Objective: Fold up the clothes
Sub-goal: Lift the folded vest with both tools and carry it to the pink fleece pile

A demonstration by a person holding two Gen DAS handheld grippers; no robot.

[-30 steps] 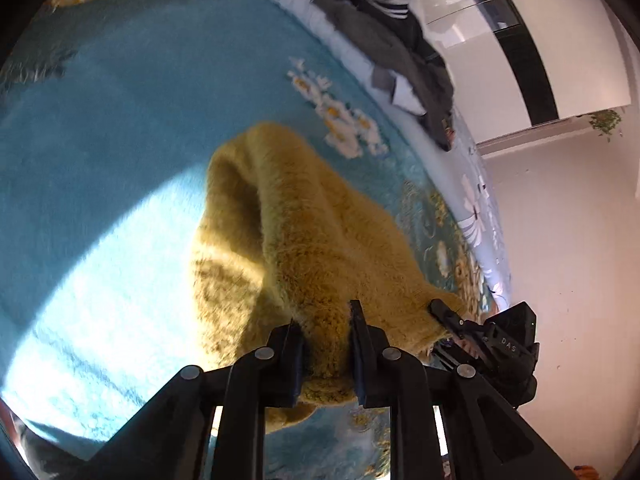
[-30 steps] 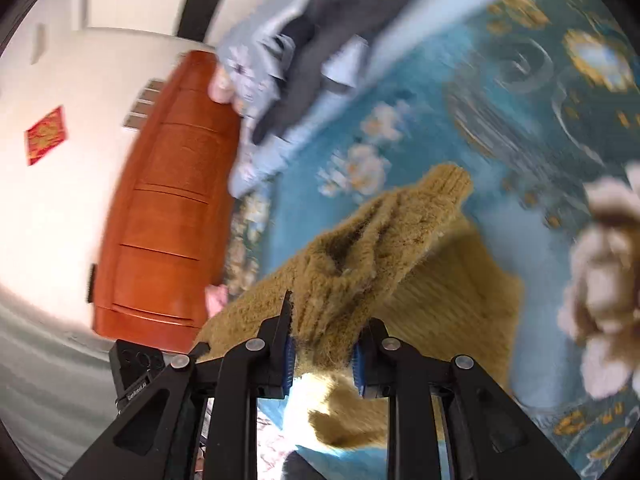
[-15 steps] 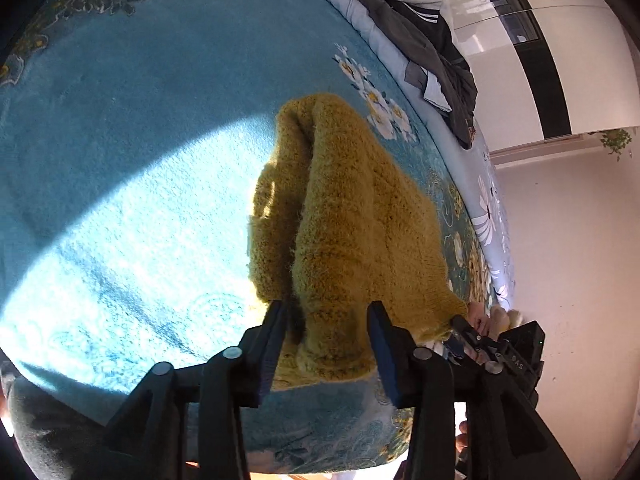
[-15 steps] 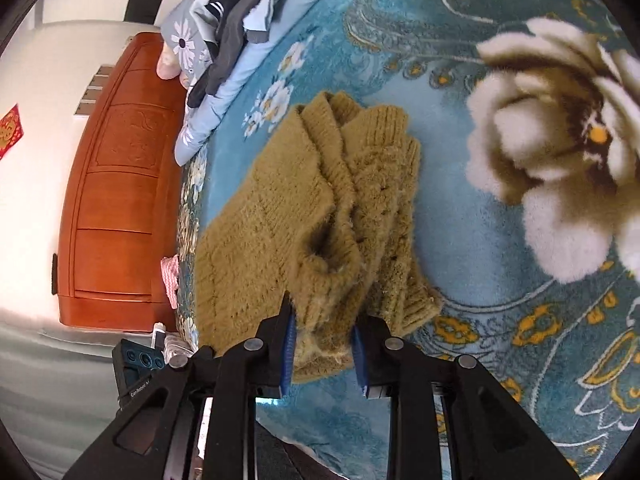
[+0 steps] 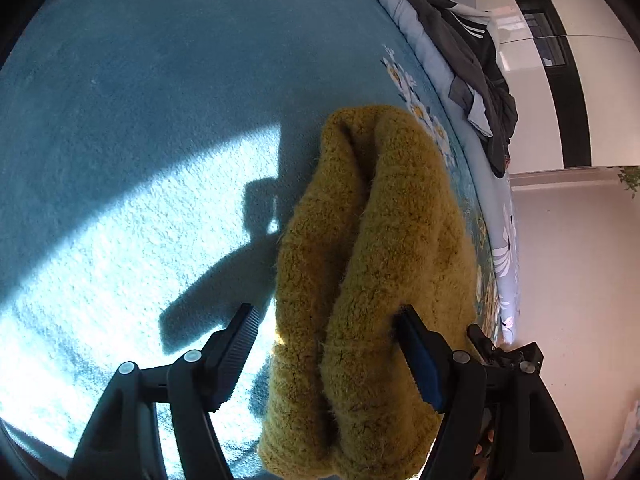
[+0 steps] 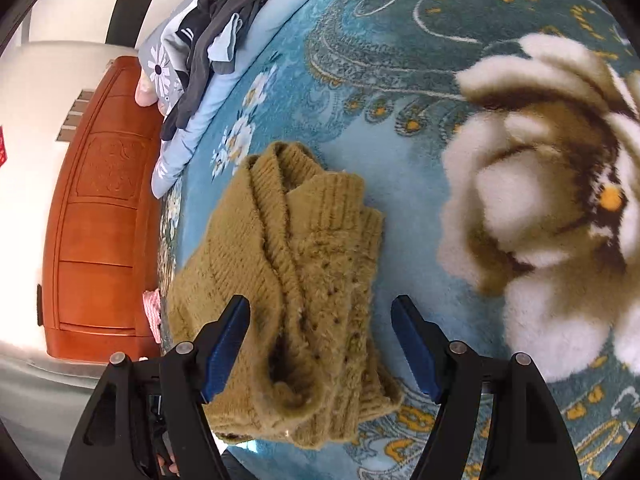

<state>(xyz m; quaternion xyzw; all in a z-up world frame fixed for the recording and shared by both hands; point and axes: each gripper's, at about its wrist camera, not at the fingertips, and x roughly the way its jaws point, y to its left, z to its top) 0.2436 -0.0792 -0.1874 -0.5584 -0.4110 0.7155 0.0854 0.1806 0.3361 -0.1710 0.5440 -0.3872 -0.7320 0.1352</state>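
1. A teal blanket (image 6: 360,92) with gold scrollwork and a large cream flower (image 6: 552,208) covers the bed; in the left wrist view part of it (image 5: 160,120) lies in bright sunlight, crossed by a dark gripper-shaped shadow.
2. At the far edge of the bed a pile of dark grey clothes (image 6: 224,12) lies on pale blue floral bedding (image 6: 188,136); beyond it stands an orange-brown wooden cabinet (image 6: 96,220) against a white wall.
3. The mustard-yellow knitted sweater (image 6: 288,272) lies bunched on the blanket near the bed's near edge, its ribbed parts folded over the body.
4. In the left wrist view the sweater (image 5: 368,272) forms a long doubled roll running away from the camera.
5. The left gripper (image 5: 326,350) is spread wide, one finger over bare blanket beside the roll, the other by the roll's opposite side; it holds nothing.
6. The right gripper (image 6: 320,344) is likewise wide apart, its blue-padded fingers (image 6: 224,344) straddling the sweater's near end without clamping it.
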